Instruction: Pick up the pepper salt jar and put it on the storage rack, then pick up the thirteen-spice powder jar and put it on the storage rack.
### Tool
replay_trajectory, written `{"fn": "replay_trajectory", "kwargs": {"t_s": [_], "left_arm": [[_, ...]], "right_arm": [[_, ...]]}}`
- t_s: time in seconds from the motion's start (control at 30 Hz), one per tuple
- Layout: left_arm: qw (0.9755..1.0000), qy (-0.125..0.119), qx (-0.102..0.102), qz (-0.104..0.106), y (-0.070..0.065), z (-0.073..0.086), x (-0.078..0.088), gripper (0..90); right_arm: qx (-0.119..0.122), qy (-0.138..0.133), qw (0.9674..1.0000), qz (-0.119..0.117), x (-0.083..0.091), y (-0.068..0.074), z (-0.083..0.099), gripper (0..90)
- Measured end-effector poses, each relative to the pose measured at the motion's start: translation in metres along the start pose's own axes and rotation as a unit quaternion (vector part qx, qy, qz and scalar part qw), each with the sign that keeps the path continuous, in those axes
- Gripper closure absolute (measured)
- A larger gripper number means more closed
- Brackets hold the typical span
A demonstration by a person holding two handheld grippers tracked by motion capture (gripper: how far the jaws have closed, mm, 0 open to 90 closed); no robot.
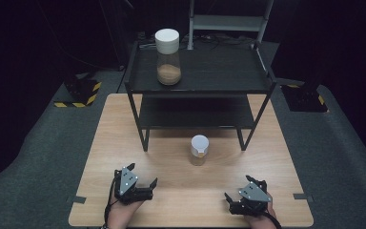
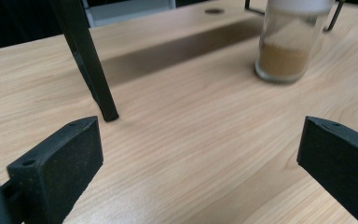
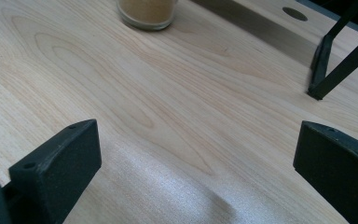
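Left tool (image 1: 143, 177) low over the near left part of the wooden table (image 1: 286, 157), jaws spread wide, nothing between them. Right tool (image 1: 244, 189) low over the near right part, jaws likewise spread and empty. Both held from below by hands at the table's near edge.

Small jar (image 1: 199, 150) with a white lid and brown powder in its lower part, upright on the table, between the two tools and farther out, just in front of the black shelf rack (image 1: 262, 78). Untouched by either tool, well apart from both.

In the left gripper view, small jar (image 2: 286, 51) ahead to the upper right, one rack leg (image 2: 89, 65) standing on the wood to the left. In the right gripper view, only the base of the small jar (image 3: 147, 11) at the top edge, rack legs (image 3: 328, 70) to the right.

Large jar (image 1: 167, 57), white lid, brown powder at its bottom, upright on the rack's top shelf toward the left.
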State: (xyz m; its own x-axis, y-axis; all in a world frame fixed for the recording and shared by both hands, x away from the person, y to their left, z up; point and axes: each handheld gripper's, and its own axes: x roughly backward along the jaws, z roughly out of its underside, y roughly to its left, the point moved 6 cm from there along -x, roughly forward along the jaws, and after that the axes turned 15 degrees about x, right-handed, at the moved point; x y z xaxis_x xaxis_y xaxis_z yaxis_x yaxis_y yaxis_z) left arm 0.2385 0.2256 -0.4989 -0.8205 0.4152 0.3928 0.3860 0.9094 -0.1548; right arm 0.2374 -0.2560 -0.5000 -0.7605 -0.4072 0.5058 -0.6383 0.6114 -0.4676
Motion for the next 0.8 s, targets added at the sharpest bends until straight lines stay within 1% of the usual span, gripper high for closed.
{"fn": "replay_trajectory", "kwargs": {"t_s": [0.1, 0.13, 0.17, 0.2, 0.23, 0.27, 0.33, 0.4, 0.43, 0.5, 0.63, 0.7, 0.8], "left_arm": [[0.9998, 0.020, -0.010, -0.002, -0.0002, 0.0041, -0.0054, 0.4], [0.9996, 0.024, -0.010, -0.002, 0.0001, 0.0047, -0.0063, 0.4], [0.9993, 0.035, -0.010, 0.000, 0.0001, 0.0053, -0.0082, 0.4], [0.9993, 0.034, -0.017, -0.001, -0.0010, 0.0057, -0.0081, 0.4], [0.9993, 0.034, -0.017, -0.001, -0.0010, 0.0057, -0.0081, 0.4], [0.9992, 0.033, -0.024, -0.001, -0.0019, 0.0059, -0.0080, 0.4], [0.9989, 0.037, -0.029, -0.002, -0.0037, 0.0057, -0.0082, 0.4], [0.9981, 0.048, -0.037, -0.004, -0.0055, 0.0044, -0.0090, 0.4], [0.9976, 0.056, -0.038, -0.010, -0.0076, 0.0035, -0.0096, 0.4], [0.9977, 0.058, -0.035, -0.012, -0.0080, 0.0034, -0.0092, 1.0], [0.9975, 0.060, -0.037, -0.009, -0.0082, 0.0036, -0.0085, 1.0], [0.9976, 0.060, -0.033, -0.010, -0.0077, 0.0035, -0.0083, 1.0], [0.9975, 0.059, -0.036, -0.010, -0.0083, 0.0038, -0.0082, 1.0]], "right_arm": [[-0.001, 0.002, 1.0000, 0.003, -0.0002, 0.0004, -0.0004, 0.0], [-0.002, 0.003, 1.0000, 0.003, -0.0003, 0.0006, -0.0007, 0.0], [-0.001, 0.004, 1.0000, 0.004, -0.0005, 0.0008, -0.0009, 0.0], [0.001, 0.005, 1.0000, 0.005, -0.0007, 0.0013, -0.0012, 0.0], [0.002, 0.005, 1.0000, 0.006, -0.0006, 0.0018, -0.0014, 0.0], [0.002, 0.005, 1.0000, 0.006, -0.0006, 0.0018, -0.0014, 0.0], [0.006, 0.006, 0.9999, 0.009, -0.0006, 0.0030, -0.0019, 0.0], [0.009, 0.008, 0.9999, 0.010, -0.0009, 0.0040, -0.0023, 0.0], [0.009, 0.007, 0.9999, 0.011, -0.0008, 0.0042, -0.0022, 0.0], [0.009, 0.006, 0.9999, 0.012, -0.0007, 0.0043, -0.0020, 0.0], [0.006, 0.003, 0.9999, 0.009, 0.0001, 0.0035, -0.0010, 0.0], [0.006, 0.000, 0.9999, 0.008, 0.0004, 0.0029, -0.0004, 0.0], [0.002, -0.004, 0.9999, 0.012, 0.0015, 0.0029, 0.0010, 0.0]]}}
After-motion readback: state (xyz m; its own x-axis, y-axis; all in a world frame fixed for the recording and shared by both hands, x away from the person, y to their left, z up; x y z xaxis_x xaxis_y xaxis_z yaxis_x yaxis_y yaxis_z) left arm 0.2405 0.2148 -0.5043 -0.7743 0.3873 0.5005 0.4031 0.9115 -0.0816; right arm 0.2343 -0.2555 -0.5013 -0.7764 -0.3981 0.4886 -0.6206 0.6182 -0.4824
